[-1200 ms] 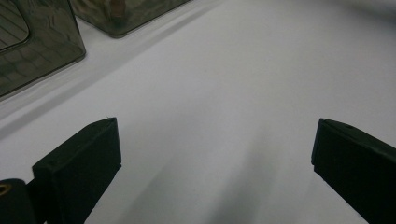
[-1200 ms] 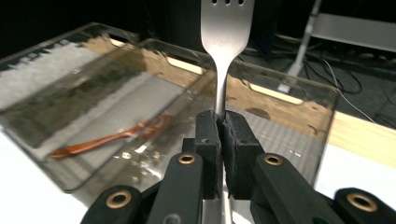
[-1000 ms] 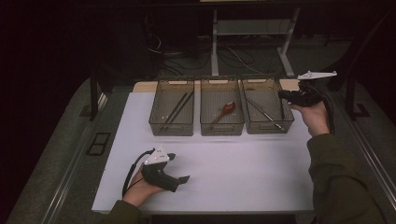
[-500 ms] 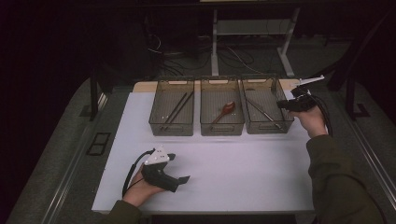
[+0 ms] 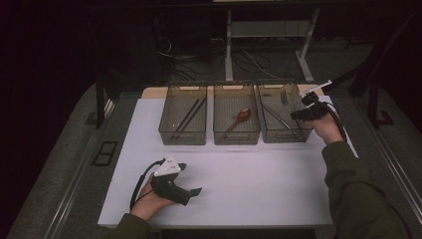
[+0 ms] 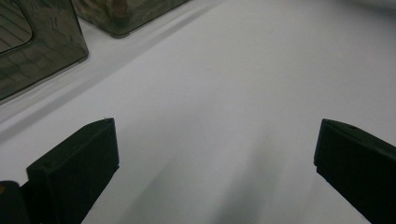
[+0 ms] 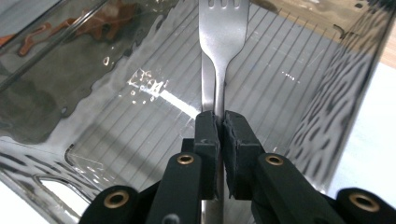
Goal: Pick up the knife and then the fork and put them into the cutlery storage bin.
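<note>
My right gripper (image 5: 300,103) (image 7: 219,117) is shut on the handle of a metal fork (image 7: 223,28), just below its neck. The fork (image 5: 287,94) hangs tines-first over the back right corner of the right clear bin (image 5: 283,138), and the right gripper view looks down into that bin (image 7: 140,140) along the fork. A thin metal utensil (image 5: 275,117) lies inside this bin. My left gripper (image 5: 191,185) (image 6: 215,140) rests on the white table top (image 5: 259,174) near the front left, jaws wide open with nothing between them.
Three clear bins stand in a row at the back of the white top. The left bin (image 5: 182,139) holds dark chopsticks (image 5: 189,115); the middle bin (image 5: 236,139) holds a reddish spoon (image 5: 240,117). Desk legs and cables show in the dark beyond.
My right gripper has come down and a little to the left with the fork, from beside the right bin to over its back corner. The left gripper has stayed put.
</note>
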Motion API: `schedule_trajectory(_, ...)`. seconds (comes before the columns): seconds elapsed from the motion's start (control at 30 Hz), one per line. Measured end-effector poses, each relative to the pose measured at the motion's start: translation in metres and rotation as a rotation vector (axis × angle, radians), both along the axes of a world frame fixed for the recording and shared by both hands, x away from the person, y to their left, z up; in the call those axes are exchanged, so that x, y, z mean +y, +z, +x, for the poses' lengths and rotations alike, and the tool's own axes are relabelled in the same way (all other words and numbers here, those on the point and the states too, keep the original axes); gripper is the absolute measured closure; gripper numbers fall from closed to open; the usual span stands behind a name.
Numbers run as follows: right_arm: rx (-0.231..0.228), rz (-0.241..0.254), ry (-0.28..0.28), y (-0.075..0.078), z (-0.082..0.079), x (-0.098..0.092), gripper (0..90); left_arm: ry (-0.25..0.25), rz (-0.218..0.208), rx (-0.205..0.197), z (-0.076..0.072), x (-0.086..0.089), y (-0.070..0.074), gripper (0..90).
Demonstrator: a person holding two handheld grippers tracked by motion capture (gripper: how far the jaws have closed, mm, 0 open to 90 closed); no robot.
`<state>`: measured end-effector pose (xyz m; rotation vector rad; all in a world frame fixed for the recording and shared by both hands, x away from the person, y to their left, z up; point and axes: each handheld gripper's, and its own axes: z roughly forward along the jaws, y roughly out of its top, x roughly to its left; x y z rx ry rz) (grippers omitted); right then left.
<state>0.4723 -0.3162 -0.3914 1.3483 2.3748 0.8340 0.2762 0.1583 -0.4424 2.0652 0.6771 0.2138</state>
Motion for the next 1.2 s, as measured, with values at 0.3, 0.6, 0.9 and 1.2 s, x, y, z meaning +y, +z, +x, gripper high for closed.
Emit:
schedule_trajectory(0.3, 0.030, 0.000, 0.011, -0.005, 0.005, 0.006, 73.4, 0.001, 0.001, -0.001, 0.000, 0.000, 0.000, 0.0)
schedule_trajectory(0.6, 0.014, 0.053, -0.022, 0.000, 0.001, 0.000, 55.4, 0.002, -0.006, 0.002, 0.001, 0.001, 0.001, 0.0)
schedule_trajectory(0.9, -0.027, 0.160, -0.011, 0.014, -0.011, -0.002, 40.0, 0.001, -0.015, 0.001, 0.004, 0.000, 0.002, 0.0)
schedule_trajectory(1.2, -0.087, 0.238, 0.037, 0.021, -0.035, 0.001, 36.3, -0.001, -0.014, 0.000, 0.005, 0.000, 0.002, 0.0)
